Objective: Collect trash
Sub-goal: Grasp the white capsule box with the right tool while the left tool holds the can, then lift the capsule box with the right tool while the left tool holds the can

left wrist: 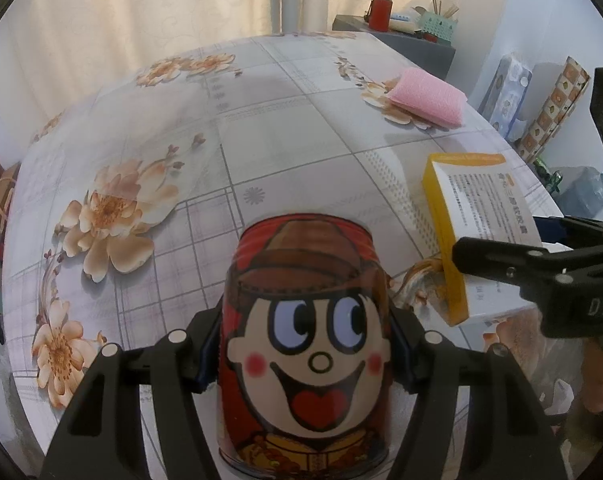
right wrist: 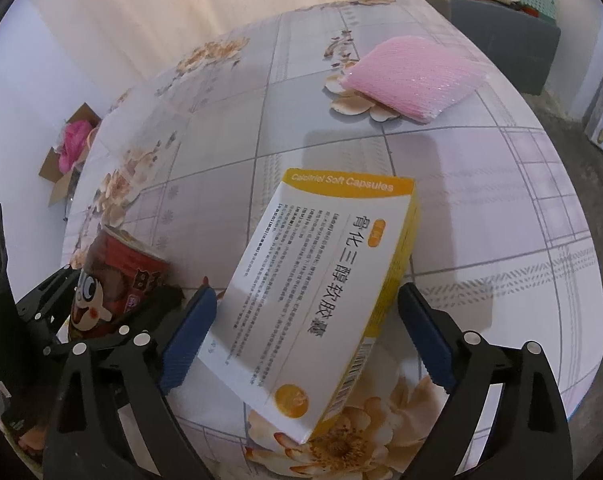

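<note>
A red drink can with a cartoon face (left wrist: 305, 344) stands on the floral table, and my left gripper (left wrist: 305, 354) is shut on its sides. The can also shows in the right wrist view (right wrist: 113, 284). A white and yellow capsule box (right wrist: 321, 292) lies flat on the table between the blue pads of my right gripper (right wrist: 305, 336), which is open around it, pads apart from its sides. The box also shows in the left wrist view (left wrist: 477, 224), with the right gripper's fingers (left wrist: 513, 264) over it.
A pink sponge (right wrist: 413, 76) lies farther back on the table (right wrist: 501, 184). A cardboard box with pink stuff (right wrist: 69, 148) sits on the floor to the left. A grey cabinet (right wrist: 501, 28) with a red flask stands at the back right.
</note>
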### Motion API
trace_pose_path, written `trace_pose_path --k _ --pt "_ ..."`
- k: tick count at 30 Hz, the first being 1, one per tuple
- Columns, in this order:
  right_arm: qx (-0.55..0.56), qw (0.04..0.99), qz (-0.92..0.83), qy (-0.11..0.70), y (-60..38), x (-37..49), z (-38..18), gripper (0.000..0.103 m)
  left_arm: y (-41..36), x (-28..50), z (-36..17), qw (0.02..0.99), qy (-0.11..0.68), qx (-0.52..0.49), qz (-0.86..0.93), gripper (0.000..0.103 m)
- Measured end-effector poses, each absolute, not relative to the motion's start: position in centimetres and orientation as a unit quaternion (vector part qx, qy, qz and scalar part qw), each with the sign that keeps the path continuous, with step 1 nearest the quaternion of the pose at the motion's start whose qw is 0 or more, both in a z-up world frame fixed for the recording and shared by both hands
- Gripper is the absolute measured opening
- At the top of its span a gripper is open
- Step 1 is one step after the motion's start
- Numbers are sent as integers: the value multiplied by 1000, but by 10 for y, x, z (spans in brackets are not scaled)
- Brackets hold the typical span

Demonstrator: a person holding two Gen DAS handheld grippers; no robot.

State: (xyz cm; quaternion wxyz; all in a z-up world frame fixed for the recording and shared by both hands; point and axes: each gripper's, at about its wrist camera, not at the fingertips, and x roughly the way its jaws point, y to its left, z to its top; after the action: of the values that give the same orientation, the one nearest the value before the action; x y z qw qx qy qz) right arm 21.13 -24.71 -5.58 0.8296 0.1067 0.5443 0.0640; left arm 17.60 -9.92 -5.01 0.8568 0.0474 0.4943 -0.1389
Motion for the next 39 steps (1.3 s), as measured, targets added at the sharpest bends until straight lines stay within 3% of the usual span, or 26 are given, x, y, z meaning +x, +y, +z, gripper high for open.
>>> trace_pose_path --k 17,22,32,39 --pt "123 821 42 555 -251 227 -54 89 -82 174 -51 860 491 17 -141 64" --pt "84 827 22 555 -240 231 -60 89 -81 174 -52 861 488 13 -140 64" --pt "72 839 11 539 -248 222 -55 72 -79 172 -51 865 483 6 -137 64" --pt "109 838 16 534 -260 221 -53 70 -77 170 -51 866 480 5 -137 64"
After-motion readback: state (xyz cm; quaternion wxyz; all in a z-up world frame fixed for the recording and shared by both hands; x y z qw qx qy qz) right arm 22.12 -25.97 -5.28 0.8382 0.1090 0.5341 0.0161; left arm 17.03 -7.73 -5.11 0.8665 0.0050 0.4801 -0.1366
